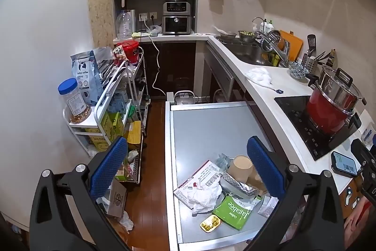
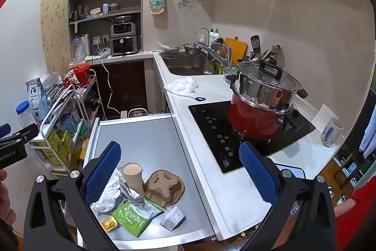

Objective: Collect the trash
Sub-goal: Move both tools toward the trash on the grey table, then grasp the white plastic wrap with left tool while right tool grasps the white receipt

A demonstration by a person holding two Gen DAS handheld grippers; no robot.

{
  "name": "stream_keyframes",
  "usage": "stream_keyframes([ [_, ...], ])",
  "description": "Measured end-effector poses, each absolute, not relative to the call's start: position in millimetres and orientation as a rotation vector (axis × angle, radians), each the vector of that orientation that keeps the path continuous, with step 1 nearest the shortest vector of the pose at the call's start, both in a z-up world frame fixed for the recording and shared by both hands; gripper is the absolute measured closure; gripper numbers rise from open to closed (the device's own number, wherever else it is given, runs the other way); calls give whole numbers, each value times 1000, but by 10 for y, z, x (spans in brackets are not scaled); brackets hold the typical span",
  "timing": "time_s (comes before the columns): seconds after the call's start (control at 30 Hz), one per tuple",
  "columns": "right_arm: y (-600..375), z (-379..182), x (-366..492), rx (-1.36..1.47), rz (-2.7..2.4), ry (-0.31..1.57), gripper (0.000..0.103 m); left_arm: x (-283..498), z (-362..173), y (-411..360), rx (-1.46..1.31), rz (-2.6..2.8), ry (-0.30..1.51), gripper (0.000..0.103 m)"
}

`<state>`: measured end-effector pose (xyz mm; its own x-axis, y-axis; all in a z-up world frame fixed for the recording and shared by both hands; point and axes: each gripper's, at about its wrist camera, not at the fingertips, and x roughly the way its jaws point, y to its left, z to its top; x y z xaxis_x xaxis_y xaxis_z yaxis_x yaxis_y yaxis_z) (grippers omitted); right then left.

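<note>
Hovered with left hand-held gripper point(image 1: 186, 167) and right hand-held gripper point(image 2: 179, 171) both wide open and empty above trash heaped on the near worktop point(image 2: 150, 140); best begun by pinching the upright paper cup point(image 2: 133, 177) squarely, avoiding spills.

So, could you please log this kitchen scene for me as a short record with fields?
surface: grey table beside the white counter
trash: paper cup, green Jagabee bag, crumpled tissue, gold wrapper, foil
cup: upright, holds a milky drink
left claw: open, empty, above the pile
right claw: open, empty
hob: red pot under a steel pot
</note>
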<state>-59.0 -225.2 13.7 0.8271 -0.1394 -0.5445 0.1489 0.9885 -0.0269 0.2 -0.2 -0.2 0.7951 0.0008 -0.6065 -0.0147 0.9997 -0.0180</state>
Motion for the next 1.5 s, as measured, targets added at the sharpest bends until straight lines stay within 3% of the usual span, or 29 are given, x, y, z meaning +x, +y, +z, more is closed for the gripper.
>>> stream_keyframes([
  [0.97,-2166,-114,-508,49,-61,669,4,-4,-309,200,24,-19,668,2],
  [1.33,-1912,-1215,-421,12,42,914,5,82,-1071,280,25,-147,818,2],
  [1.43,-1880,-1613,-372,-23,34,996,19,106,-1256,239,49,-175,850,3],
  [1.5,-1899,-1841,-342,-19,14,1052,24,154,-1402,183,70,-193,883,17],
])
